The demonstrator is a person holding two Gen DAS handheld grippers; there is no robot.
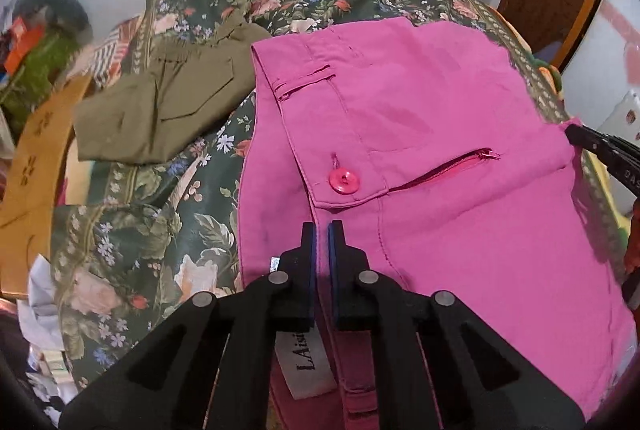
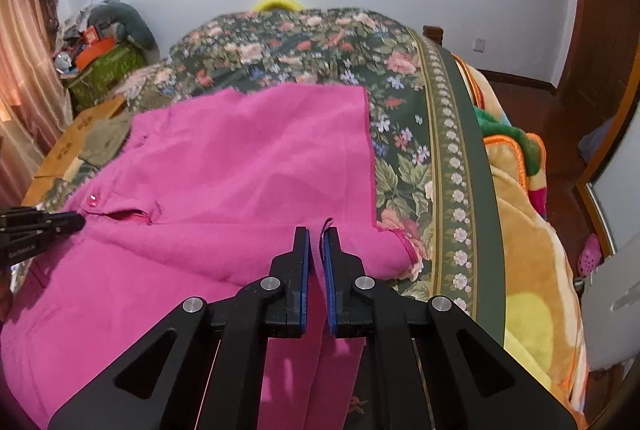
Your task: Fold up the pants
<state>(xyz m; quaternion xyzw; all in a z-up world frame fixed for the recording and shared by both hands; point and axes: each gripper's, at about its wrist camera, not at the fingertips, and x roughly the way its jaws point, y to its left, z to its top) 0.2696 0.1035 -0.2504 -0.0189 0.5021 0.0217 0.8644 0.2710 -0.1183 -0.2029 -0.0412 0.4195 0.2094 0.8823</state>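
Note:
Pink pants (image 1: 420, 134) lie folded over on a floral bedspread (image 1: 168, 230), with a pink button (image 1: 343, 181) and a zip pocket facing up. My left gripper (image 1: 322, 230) is shut on the pants' waistband near a white label (image 1: 306, 366). My right gripper (image 2: 316, 235) is shut on the pants' edge (image 2: 240, 170) at the opposite side. The right gripper's tip shows at the far right of the left wrist view (image 1: 576, 136). The left gripper's tip shows at the left of the right wrist view (image 2: 76, 220).
Folded olive pants (image 1: 168, 102) lie on the bedspread left of the pink ones. A cardboard box (image 1: 36, 158) and clutter stand at the left. A colourful blanket (image 2: 532, 238) hangs off the bed's right side. A wall is beyond the bed.

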